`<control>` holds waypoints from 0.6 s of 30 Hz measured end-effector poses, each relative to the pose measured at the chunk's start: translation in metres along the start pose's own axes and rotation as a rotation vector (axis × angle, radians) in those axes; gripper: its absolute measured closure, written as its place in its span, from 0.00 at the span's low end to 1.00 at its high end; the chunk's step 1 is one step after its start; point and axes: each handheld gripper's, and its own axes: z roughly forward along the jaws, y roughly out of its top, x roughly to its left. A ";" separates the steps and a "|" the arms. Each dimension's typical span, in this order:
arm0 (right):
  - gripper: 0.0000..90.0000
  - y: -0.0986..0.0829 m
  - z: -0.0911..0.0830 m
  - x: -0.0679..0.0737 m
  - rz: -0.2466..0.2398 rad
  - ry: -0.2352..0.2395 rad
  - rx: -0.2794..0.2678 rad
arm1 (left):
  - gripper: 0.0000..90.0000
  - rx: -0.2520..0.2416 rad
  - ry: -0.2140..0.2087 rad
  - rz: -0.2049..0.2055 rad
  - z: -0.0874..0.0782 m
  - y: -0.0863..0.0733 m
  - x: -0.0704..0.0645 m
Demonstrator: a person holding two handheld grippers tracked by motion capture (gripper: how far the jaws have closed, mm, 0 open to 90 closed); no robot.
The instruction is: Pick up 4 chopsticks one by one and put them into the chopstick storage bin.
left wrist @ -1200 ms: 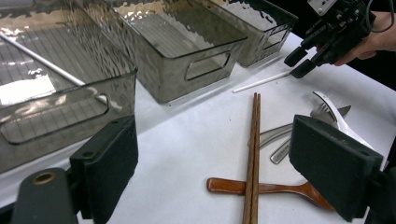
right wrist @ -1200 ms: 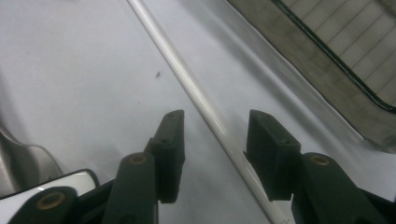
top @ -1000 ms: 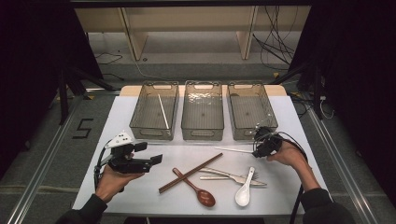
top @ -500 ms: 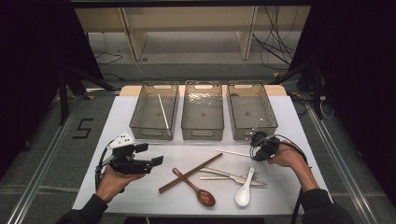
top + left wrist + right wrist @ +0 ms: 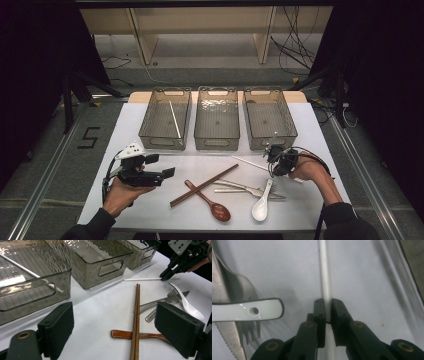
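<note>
A thin white plastic chopstick (image 5: 325, 277) is clamped by the right gripper (image 5: 327, 305) on the white surface (image 5: 310, 135). The left gripper (image 5: 120, 325) is held wide apart near the brown wooden chopsticks (image 5: 135, 322).

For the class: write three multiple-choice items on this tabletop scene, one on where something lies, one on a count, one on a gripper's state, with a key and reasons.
1. Where does the wooden spoon lie?
A. in the middle bin
B. on the table under the brown chopsticks
C. in the left gripper

2. How many clear bins stand in the row at the back of the table?
A. two
B. three
C. four

3. What is the right gripper doing?
A. closed on the white chopstick
B. wide open above the fork
C. holding the white spoon

Key: 1 B, the left gripper view shows the chopsticks crossing over its handle; 2 B, the high view shows three side by side; 3 A, the right gripper view shows its jaws pinching the stick.
</note>
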 end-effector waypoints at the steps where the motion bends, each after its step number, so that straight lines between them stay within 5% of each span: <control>1: 0.94 0.000 0.000 0.000 0.000 0.000 0.000 | 0.17 0.000 -0.001 -0.001 0.000 0.000 0.000; 12: 0.95 -0.005 -0.004 -0.002 0.011 0.026 -0.025 | 0.17 0.000 -0.006 -0.007 0.001 0.000 0.001; 18: 0.95 -0.011 -0.020 -0.001 0.037 0.039 -0.103 | 0.17 -0.004 -0.008 -0.015 0.001 -0.001 0.002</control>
